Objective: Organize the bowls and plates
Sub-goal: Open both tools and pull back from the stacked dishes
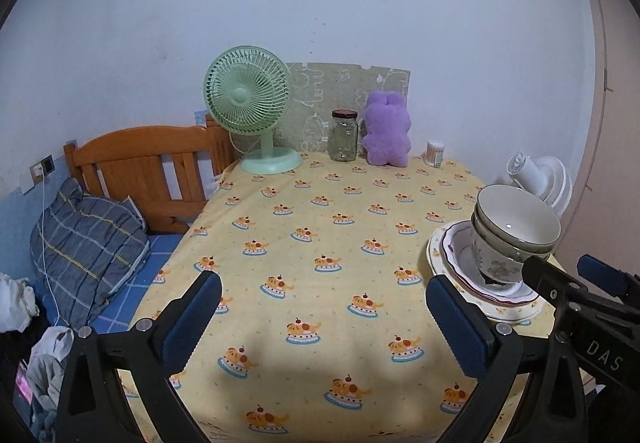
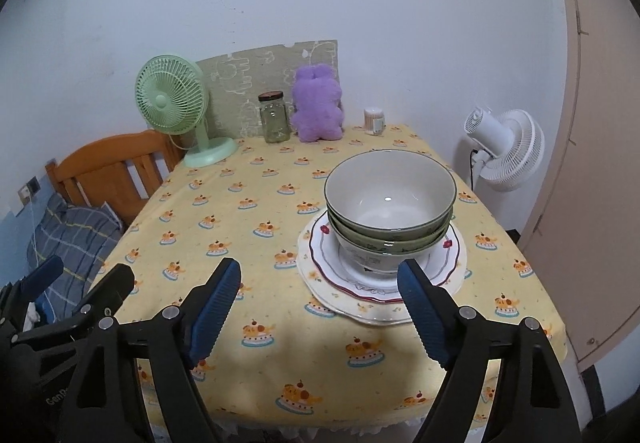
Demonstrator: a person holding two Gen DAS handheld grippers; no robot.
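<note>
both sets of fingers, left (image 1: pixel 322 317) and right (image 2: pixel 320 307), stand apart, holding nothing. bring your right around the top bowl (image 2: pixel 390 187) rim squarely, then lift straight off the plates (image 2: pixel 356 283).

Green fan (image 2: pixel 172 99), glass jar (image 2: pixel 274 119), purple plush (image 2: pixel 318 109), white fan (image 2: pixel 508 151)

Glossy glazed ceramic bowls (image 2: pixel 390 199) and plates (image 2: pixel 380 283) on matt printed cotton tablecloth (image 2: pixel 248 211); ribbed tongs pads (image 2: pixel 214 313).
</note>
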